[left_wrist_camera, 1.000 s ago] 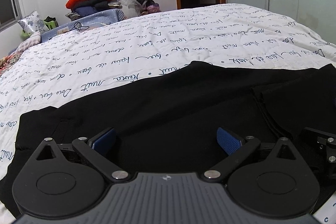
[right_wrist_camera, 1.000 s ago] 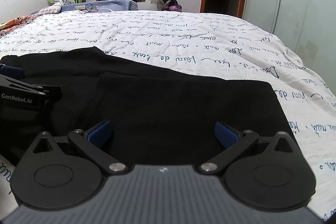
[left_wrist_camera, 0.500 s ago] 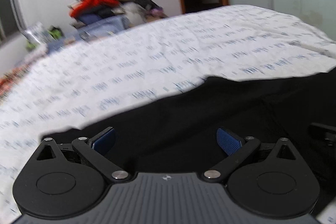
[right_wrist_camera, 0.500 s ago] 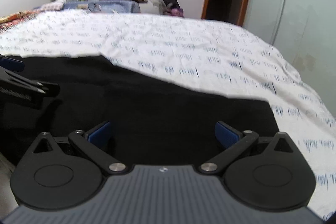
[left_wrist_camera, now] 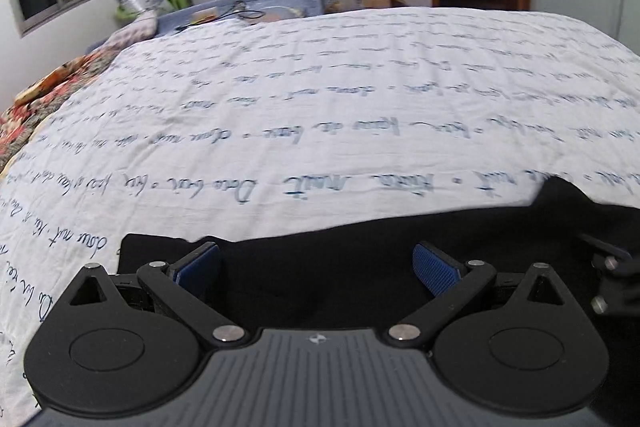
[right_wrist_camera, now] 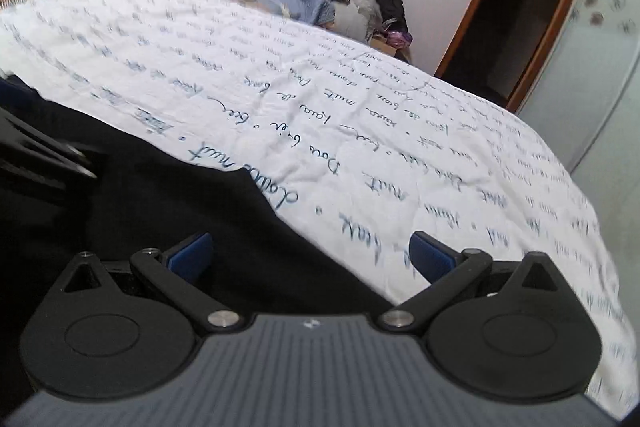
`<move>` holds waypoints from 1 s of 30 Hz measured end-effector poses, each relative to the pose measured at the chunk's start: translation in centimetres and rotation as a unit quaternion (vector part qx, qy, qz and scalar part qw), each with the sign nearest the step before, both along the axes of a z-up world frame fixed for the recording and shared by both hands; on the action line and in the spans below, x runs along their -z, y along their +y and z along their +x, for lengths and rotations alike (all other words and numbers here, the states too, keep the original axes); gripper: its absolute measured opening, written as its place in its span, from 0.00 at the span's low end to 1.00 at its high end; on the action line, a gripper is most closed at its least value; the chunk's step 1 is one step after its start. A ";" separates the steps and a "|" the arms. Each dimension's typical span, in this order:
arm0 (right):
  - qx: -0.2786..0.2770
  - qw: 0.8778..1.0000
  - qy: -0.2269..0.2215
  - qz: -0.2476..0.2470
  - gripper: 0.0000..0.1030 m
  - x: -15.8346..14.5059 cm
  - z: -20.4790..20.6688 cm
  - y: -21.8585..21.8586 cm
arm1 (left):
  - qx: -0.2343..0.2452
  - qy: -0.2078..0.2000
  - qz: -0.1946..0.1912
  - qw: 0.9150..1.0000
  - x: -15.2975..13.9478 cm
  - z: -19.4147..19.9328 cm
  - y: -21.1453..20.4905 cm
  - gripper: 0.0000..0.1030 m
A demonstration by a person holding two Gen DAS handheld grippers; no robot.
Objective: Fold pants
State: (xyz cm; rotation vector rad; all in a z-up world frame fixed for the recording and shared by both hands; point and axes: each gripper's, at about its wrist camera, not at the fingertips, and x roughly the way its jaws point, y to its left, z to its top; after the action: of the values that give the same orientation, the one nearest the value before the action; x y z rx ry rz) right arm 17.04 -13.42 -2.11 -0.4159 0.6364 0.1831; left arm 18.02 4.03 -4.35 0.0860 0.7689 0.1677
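While the pants are only partly in view, progress has to be judged from the strip that shows:

Bed: a wide bedspread (left_wrist_camera: 320, 115) printed with blue handwriting fills both views; most of it is bare, with room beyond the garment for another fold.

Pants: black pants (left_wrist_camera: 360, 267) lie flat along the near edge of the bedspread, running across both views. In the right wrist view their far edge (right_wrist_camera: 256, 183) slants down to the right and ends near the right-hand pad. Fold lines or layers cannot be made out in the dark cloth.

Left gripper: the left gripper (left_wrist_camera: 318, 265) sits low over the pants, fingers wide apart, nothing between the blue pads (left_wrist_camera: 434, 269). Whether the tips touch the cloth cannot be told.

Right gripper: the right gripper (right_wrist_camera: 310, 255) is tilted, fingers spread, over the right-hand end of the pants; one pad is over black cloth, the other over white bedspread. It grips nothing.

Done: by my reading, the pants are laid out flat; any earlier fold cannot be confirmed.

Left: a grasp of the cloth's edge or end, then at least one fold across, seems to remain.
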 end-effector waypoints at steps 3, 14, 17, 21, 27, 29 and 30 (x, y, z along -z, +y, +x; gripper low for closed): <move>0.014 1.000 -0.002 -0.022 1.00 1.0 3.0 0.5 | 0.006 -0.009 -0.010 1.000 1.0 -0.1 0.4 1.00; -0.010 0.999 -0.002 -0.036 1.00 1.7 2.5 2.3 | 0.010 -0.033 -0.010 0.999 1.7 -0.4 0.1 1.00; 0.023 1.000 -0.014 0.000 1.00 0.9 1.7 1.5 | 0.009 -0.033 -0.021 0.999 1.8 -0.5 0.4 1.00; 0.027 0.998 -0.059 -0.011 1.00 -1.3 -2.6 0.8 | 0.009 -0.033 -0.017 0.999 1.9 -0.5 0.3 1.00; 0.034 0.999 -0.003 0.011 1.00 0.9 -5.5 -0.7 | 0.008 -0.035 -0.013 0.999 1.9 -0.5 0.1 1.00; 0.050 0.997 0.007 0.052 1.00 1.7 -5.4 -1.9 | 0.009 -0.032 -0.014 0.999 1.8 -0.6 0.1 1.00; 0.054 0.996 0.013 0.070 1.00 1.8 -5.3 -2.5 | 0.011 -0.029 -0.015 0.999 1.6 -0.8 0.2 1.00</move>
State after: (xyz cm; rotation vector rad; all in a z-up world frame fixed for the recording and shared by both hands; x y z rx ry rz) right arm 11.75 -15.88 -3.88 -0.2432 0.6654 0.1290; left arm 17.24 4.19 -5.94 0.0608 0.7117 0.1363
